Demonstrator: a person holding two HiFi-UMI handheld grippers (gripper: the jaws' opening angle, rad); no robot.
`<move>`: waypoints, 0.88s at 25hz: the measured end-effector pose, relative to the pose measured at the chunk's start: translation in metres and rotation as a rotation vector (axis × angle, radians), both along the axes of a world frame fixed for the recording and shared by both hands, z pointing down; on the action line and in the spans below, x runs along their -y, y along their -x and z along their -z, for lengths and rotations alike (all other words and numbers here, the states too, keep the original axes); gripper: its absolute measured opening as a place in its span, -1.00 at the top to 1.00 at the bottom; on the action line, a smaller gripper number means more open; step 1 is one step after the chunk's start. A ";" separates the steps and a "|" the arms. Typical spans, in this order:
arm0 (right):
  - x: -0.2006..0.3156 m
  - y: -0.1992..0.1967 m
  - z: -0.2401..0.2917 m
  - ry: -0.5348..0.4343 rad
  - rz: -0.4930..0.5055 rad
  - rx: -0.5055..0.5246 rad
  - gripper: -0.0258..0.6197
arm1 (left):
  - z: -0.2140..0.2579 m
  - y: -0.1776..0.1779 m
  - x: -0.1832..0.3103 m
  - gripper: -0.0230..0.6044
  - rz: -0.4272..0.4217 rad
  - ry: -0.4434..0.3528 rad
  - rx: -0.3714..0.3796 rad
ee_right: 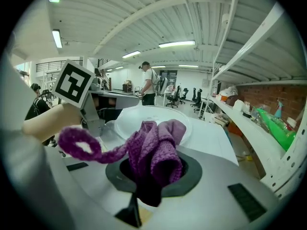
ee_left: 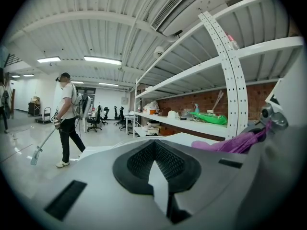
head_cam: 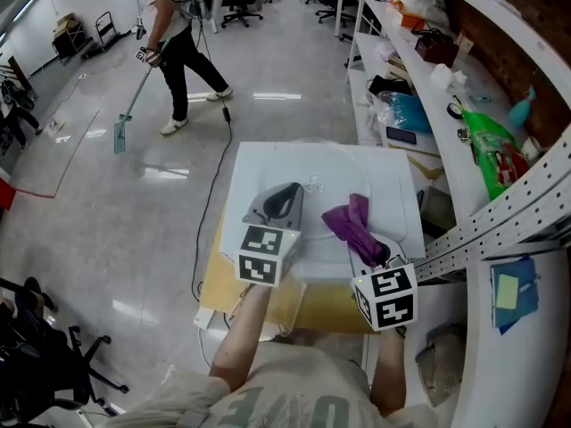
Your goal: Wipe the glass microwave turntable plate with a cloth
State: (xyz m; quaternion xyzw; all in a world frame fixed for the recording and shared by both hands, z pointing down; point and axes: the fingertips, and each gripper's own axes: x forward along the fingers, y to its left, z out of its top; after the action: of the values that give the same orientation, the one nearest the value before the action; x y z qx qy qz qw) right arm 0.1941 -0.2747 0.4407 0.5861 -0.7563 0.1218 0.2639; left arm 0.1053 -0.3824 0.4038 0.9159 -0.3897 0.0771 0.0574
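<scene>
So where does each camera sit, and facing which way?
Head view: on the head, looking steeply down at the white tabletop; forearms, left claw, right claw show.
Left gripper view: on the left claw, facing the shelves; jaws show.
Right gripper view: on the right claw, facing the glass plate; jaws hold the purple cloth.
Shared by both gripper views: the cloth, the person mopping.

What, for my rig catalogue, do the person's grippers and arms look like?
The left gripper and right gripper are pale grey shells with black ridged pads, each bearing a white cube with black square markers. Forearms are bare; a grey printed T-shirt is worn.
</scene>
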 end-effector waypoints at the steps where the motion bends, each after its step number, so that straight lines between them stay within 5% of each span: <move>1: -0.002 0.001 0.000 -0.001 -0.001 0.009 0.72 | 0.000 0.000 0.000 0.92 0.001 0.000 -0.001; 6: -0.002 -0.002 0.002 -0.017 -0.007 0.025 0.72 | 0.000 -0.001 0.000 0.92 0.000 0.005 -0.017; 10: 0.011 -0.009 0.044 -0.150 -0.042 0.061 0.71 | 0.000 0.001 0.001 0.92 0.001 0.009 -0.020; 15: 0.000 -0.005 0.082 -0.357 -0.110 0.297 0.72 | 0.026 0.015 -0.024 0.92 0.013 -0.084 -0.080; 22: -0.041 0.002 0.023 -0.254 -0.139 0.440 0.71 | 0.035 0.064 -0.054 0.92 0.103 -0.125 -0.084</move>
State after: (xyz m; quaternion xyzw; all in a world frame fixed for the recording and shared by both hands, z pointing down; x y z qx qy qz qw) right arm 0.1916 -0.2335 0.4173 0.6246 -0.7626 0.1680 0.0085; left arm 0.0413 -0.3282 0.3689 0.8989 -0.4375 0.0110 0.0202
